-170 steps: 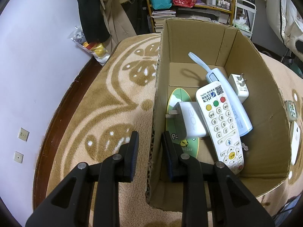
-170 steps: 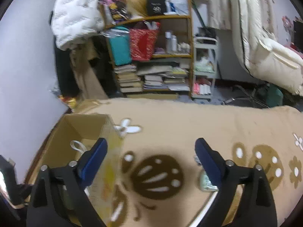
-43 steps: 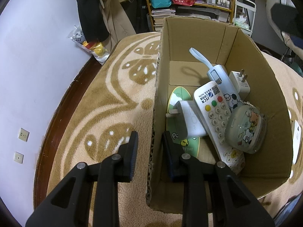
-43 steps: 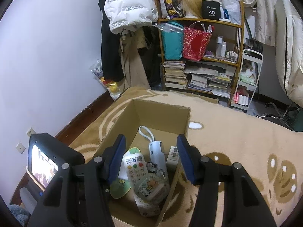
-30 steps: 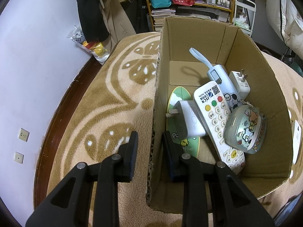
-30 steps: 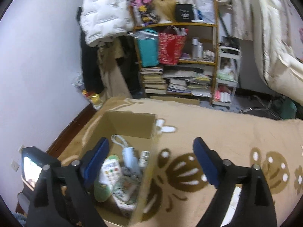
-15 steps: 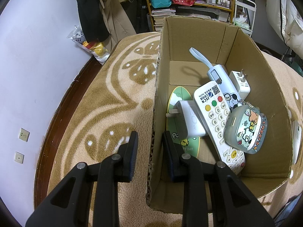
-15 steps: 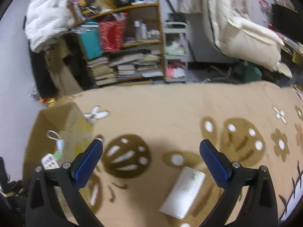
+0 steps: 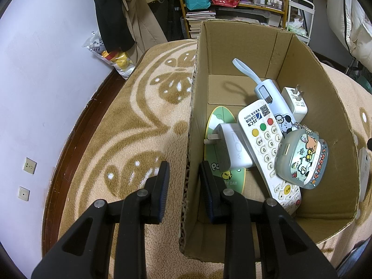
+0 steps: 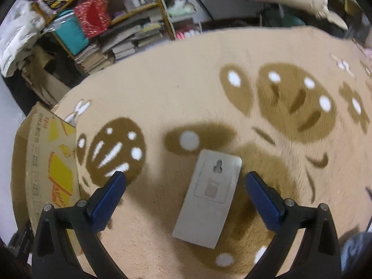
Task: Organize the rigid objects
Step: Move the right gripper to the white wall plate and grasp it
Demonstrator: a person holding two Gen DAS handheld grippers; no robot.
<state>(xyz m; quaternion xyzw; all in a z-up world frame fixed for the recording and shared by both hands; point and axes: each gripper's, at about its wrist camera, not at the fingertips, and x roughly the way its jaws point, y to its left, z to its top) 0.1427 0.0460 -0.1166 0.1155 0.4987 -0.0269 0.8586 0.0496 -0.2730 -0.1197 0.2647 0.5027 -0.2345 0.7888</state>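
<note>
My right gripper (image 10: 183, 194) hangs over the rug (image 10: 176, 88) with its jaws spread wide, and the flat grey plate (image 10: 210, 197) lies on the rug right between them, a little toward the right one. Its long axis runs nearly away from me, tilted slightly right at the far end, so my jaws already face its long edges. My left gripper (image 9: 183, 184) straddles the box (image 9: 241, 44) wall, jaws closed nearly onto the cardboard; whether they pinch it I cannot tell. The right is nearer.
</note>
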